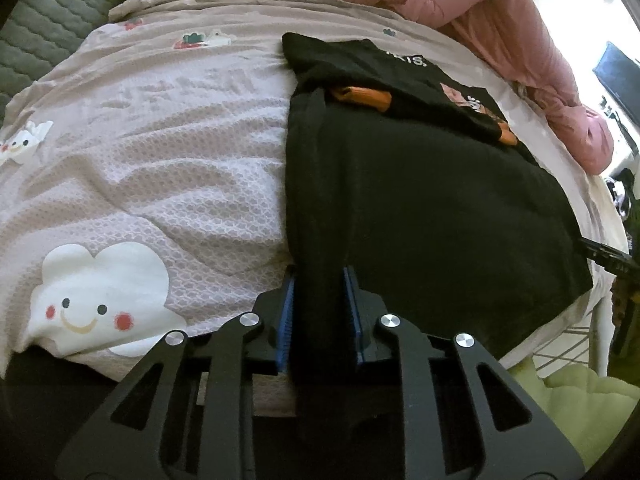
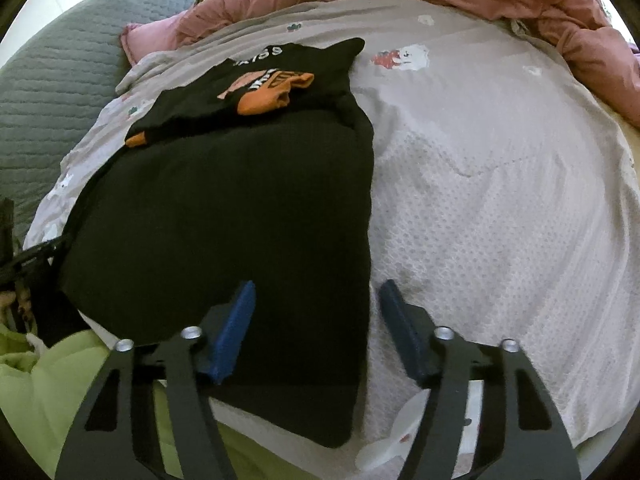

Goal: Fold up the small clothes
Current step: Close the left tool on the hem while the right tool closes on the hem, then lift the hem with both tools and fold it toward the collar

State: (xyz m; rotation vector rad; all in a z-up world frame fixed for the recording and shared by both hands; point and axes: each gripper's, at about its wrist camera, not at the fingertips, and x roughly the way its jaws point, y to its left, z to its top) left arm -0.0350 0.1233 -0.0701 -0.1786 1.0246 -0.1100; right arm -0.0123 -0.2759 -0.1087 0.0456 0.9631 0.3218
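On the bed, a pale bedspread (image 1: 168, 168) printed with smiling white clouds (image 1: 100, 300) covered the mattress, with a grey quilted cover (image 1: 44, 28) at the far left and a pink duvet (image 1: 472, 4) bunched along the back. At the near left corner of the black garment (image 1: 420, 200), the left gripper (image 1: 320, 300) was squeezed down narrow, its blue pads (image 1: 287, 312) pressing on a raised fold of the black cloth from both sides. That garment lay flat across the middle of the bedspread, its lower part plain black, its far end showing white lettering and an orange and pink print (image 1: 366, 98).

Further right, in the other camera's view, the right gripper (image 2: 316, 300) stood about half spread over the garment's (image 2: 224, 216) near right edge. Its left pad (image 2: 236, 320) rested over the black cloth, and its right pad (image 2: 400, 320) lay over the bare bedspread (image 2: 500, 200), so the hem ran between them without being pinched. Below the bed's near edge sat a lime-green cushion (image 2: 48, 392).
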